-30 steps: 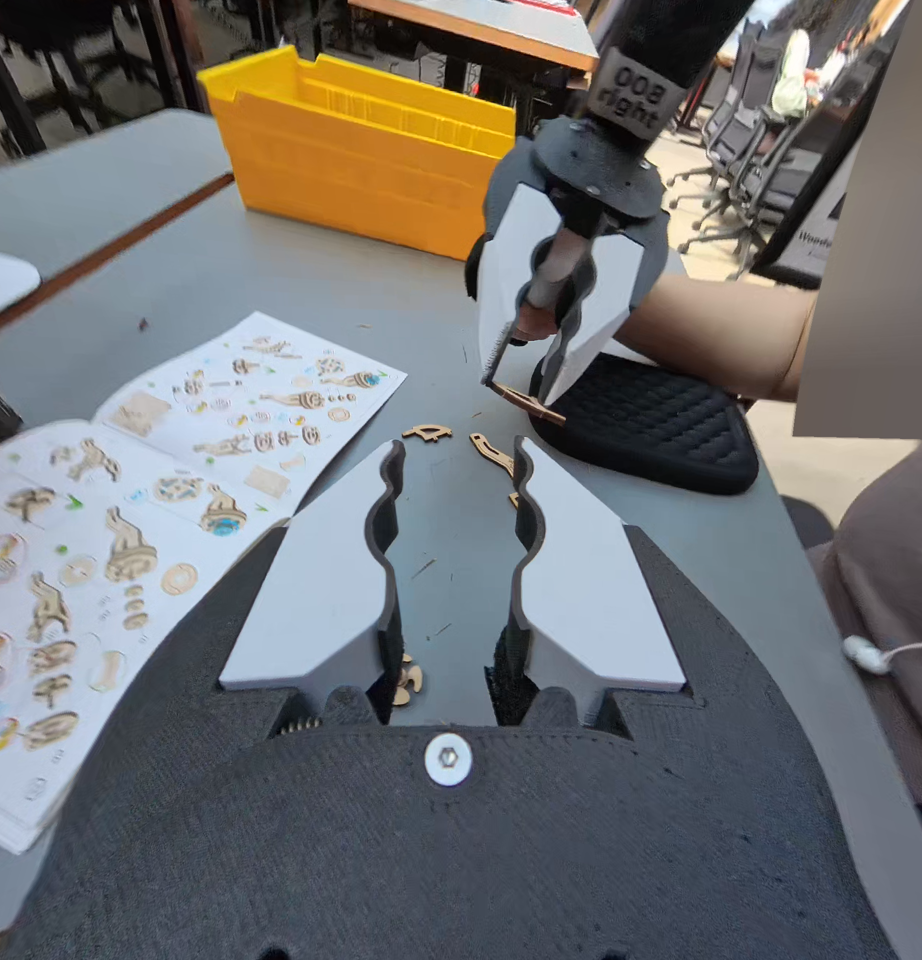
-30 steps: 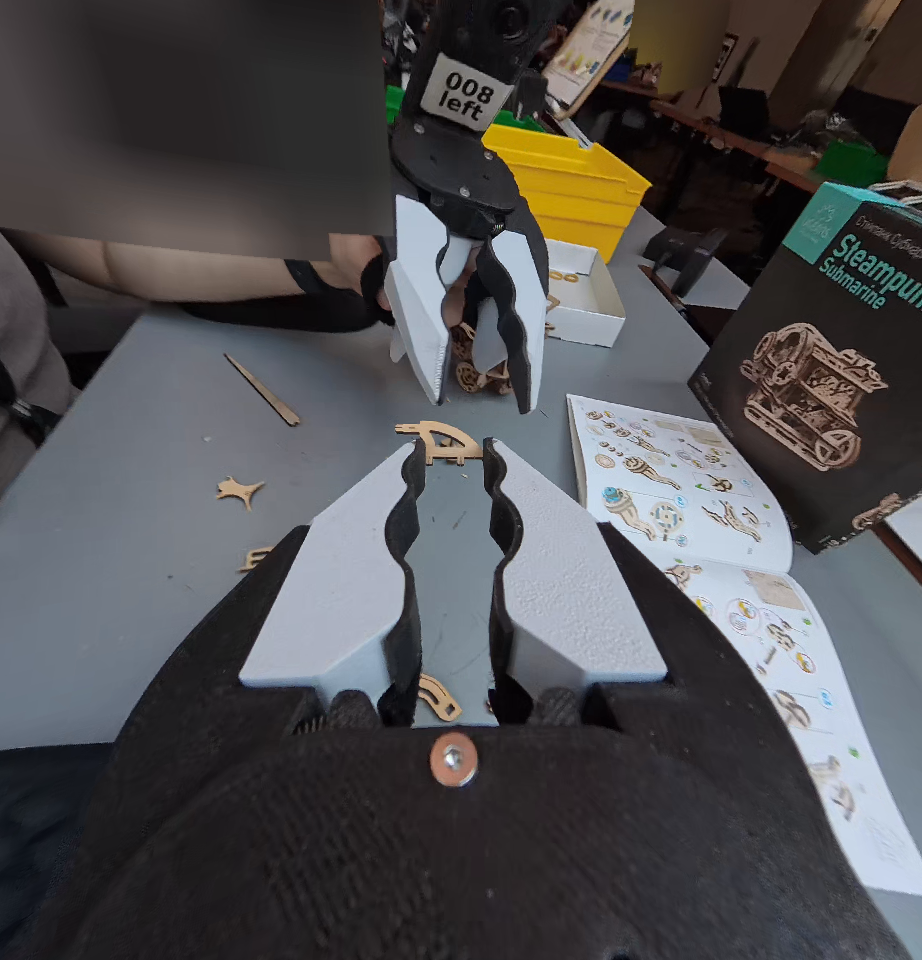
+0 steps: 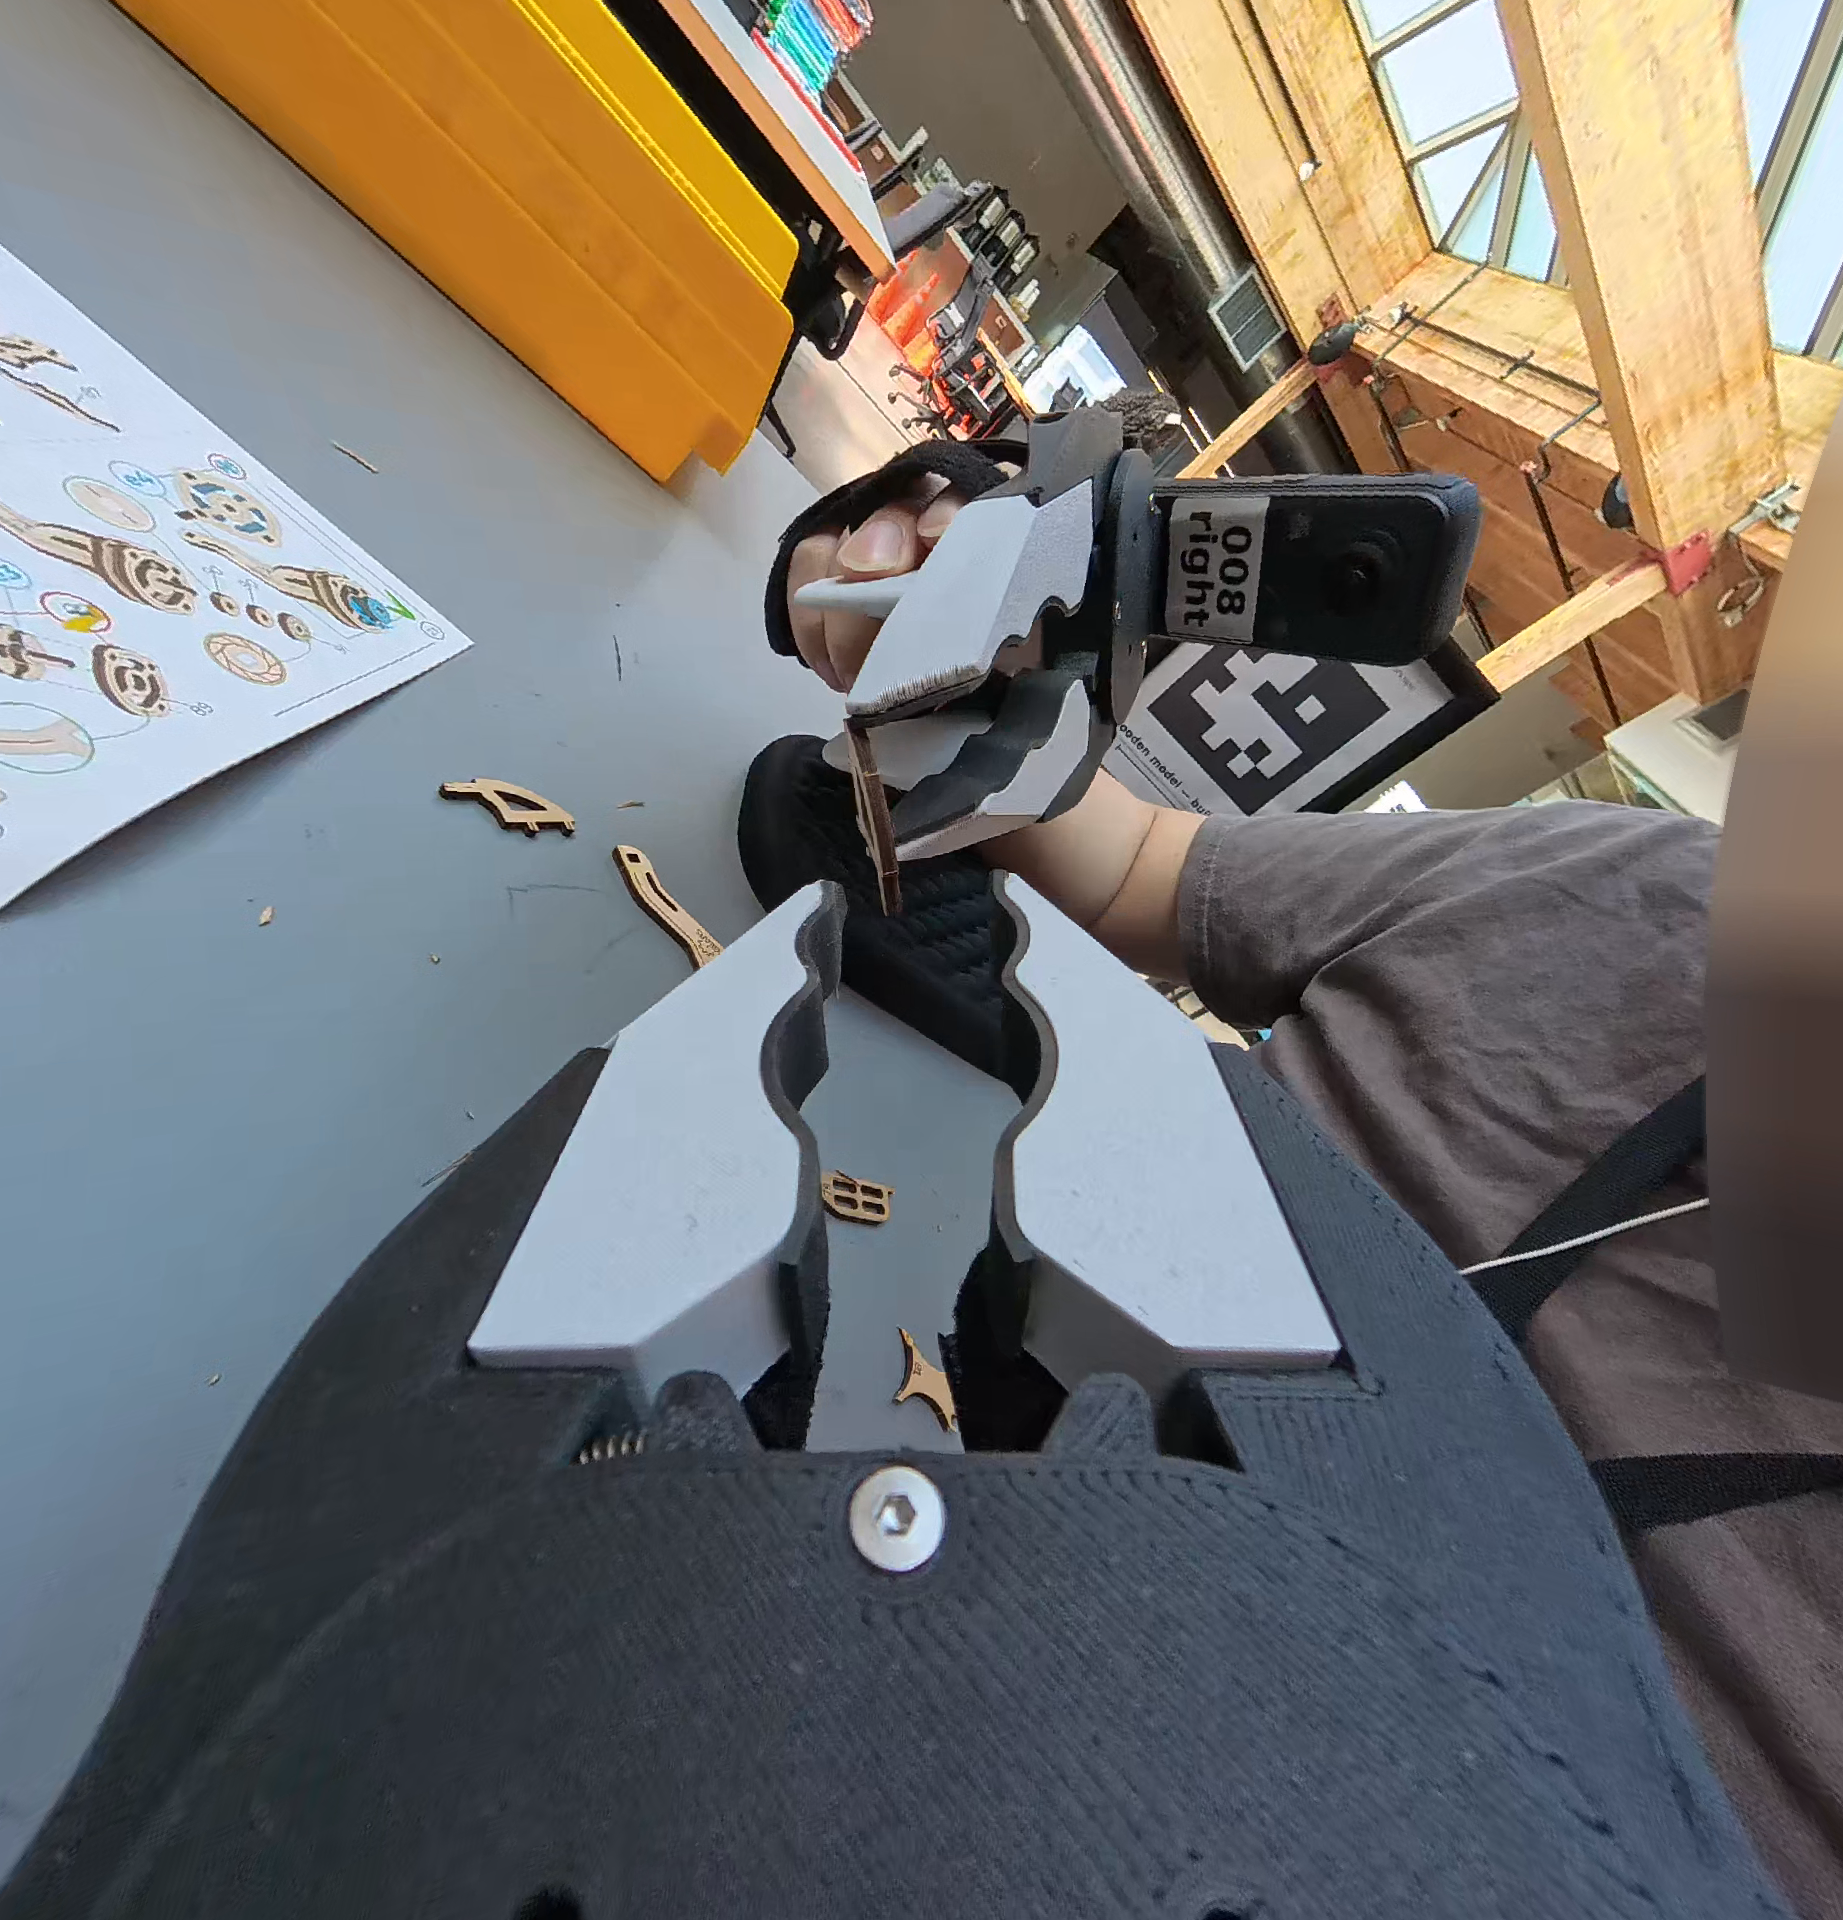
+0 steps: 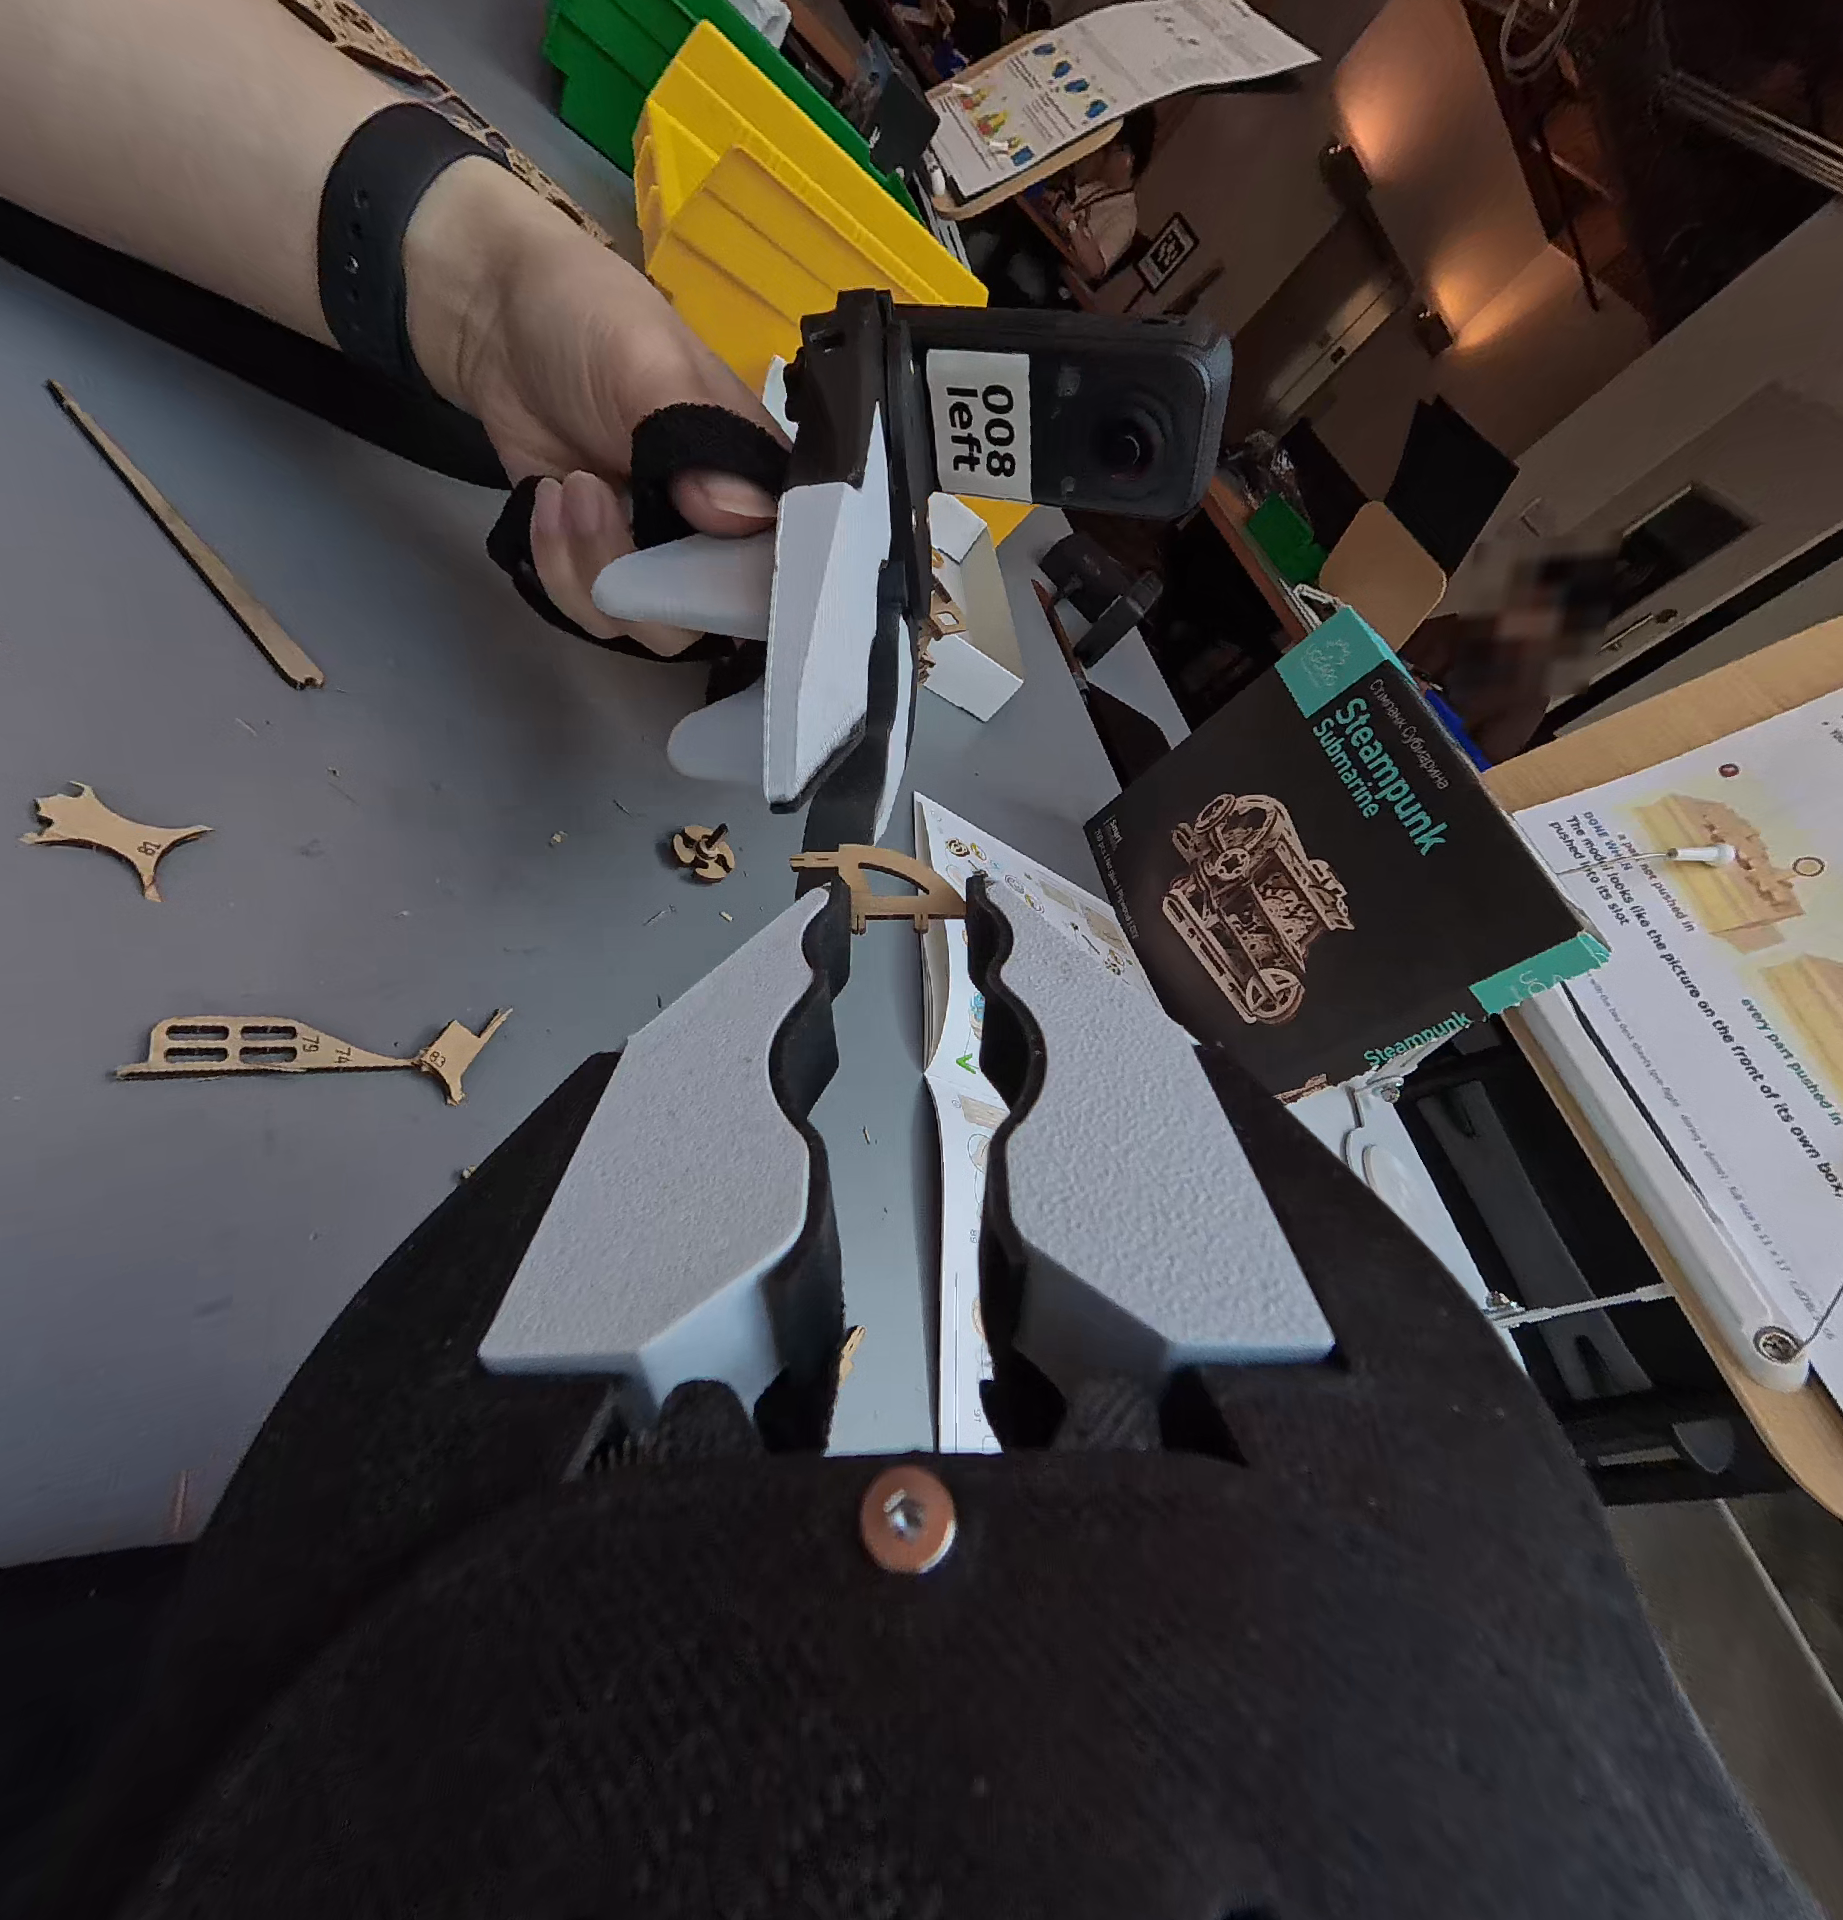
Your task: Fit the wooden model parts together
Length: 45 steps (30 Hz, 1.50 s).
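Risk: curved wooden part (image 4: 889, 890) slipping before mating.
Right gripper (image 4: 901, 914) pinches it by fingertips only (thin purchase); left gripper (image 3: 912, 914) spread, empty.

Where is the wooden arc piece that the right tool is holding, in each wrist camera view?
Left wrist view: the arc piece is near the centre, seen edge-on and pinched in the right tool.
Right wrist view: the arc piece is just above centre, seen flat-on and spanning the right tool's own fingertips.
Shared landmark: the yellow bin, upper left in the left view and top centre in the right view.
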Tool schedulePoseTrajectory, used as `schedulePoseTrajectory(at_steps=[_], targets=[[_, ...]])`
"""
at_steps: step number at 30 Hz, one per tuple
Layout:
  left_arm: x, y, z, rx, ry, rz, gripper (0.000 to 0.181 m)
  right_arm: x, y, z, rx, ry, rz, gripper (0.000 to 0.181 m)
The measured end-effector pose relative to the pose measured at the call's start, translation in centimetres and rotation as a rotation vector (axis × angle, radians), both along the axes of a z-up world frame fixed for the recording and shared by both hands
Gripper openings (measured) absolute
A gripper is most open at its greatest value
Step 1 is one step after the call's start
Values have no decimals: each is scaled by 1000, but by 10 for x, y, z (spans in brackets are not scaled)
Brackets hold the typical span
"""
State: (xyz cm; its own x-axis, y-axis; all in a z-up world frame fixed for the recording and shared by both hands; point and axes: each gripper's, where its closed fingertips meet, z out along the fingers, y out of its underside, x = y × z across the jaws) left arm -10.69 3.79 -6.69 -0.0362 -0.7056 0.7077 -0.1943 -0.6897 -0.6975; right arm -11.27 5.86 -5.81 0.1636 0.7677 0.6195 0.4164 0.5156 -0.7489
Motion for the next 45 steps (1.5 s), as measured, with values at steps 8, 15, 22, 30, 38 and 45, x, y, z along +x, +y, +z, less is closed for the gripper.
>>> schedulePoseTrajectory(at_steps=[8, 15, 22, 30, 38, 45], targets=[[3, 7, -5, -34, -8, 39, 2, -1, 0, -3, 23, -18, -4, 22], [-7, 18, -8, -73, 23, 82, 1, 10, 10, -7, -58, -18, 0, 32], [-22, 23, -30, 12, 237, 108, 1, 76, 54, -33, -442, -46, -113, 28], [-15, 5, -52, 58, 360, 18, 1, 85, 53, -55, -749, -27, -78, 19], [-12, -3, -57, 33, 374, -28, 1, 43, 29, -47, -924, 32, 26, 12], [-8, -15, -64, 56, 409, -95, 1, 1, -12, -48, -1006, -19, 166, 27]])
